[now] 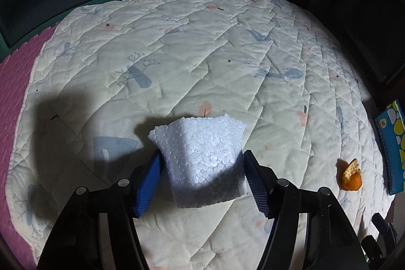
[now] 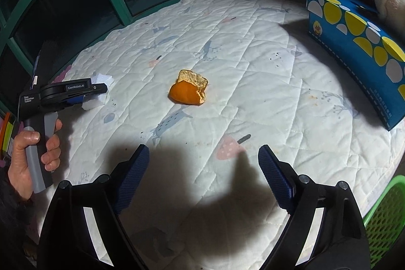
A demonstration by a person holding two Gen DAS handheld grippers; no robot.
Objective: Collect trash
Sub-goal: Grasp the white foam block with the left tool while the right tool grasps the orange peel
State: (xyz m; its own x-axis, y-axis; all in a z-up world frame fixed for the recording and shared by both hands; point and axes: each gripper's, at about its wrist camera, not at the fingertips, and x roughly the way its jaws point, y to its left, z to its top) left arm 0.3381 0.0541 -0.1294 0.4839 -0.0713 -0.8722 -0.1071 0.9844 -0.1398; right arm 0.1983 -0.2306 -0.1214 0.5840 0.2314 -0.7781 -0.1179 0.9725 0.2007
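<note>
Between the left hand-held gripper (image 1: 202, 177) pads, a white beaded foam chunk (image 1: 200, 158) is being clamped for lifting; ahead of the released right hand-held gripper (image 2: 202, 179), an orange peel scrap (image 2: 188, 90) is lying on the quilted mat (image 2: 253, 67).

The left gripper (image 2: 97, 89), seen side-on in the right wrist view, carries a small white-lettered plate reading "GenRobot.AI" on its black top; further back on its body (image 2: 29, 103), above the handle, a white label in three short lines reads "Data Acquisition System", though the letters are small and only just legible; the blue box (image 2: 354, 49) with yellow and white dots bears a line of small white print along its lower side edge, too small to read, and a little yellow cartoon figure on its end face; in the left wrist view nothing can be read.
</note>
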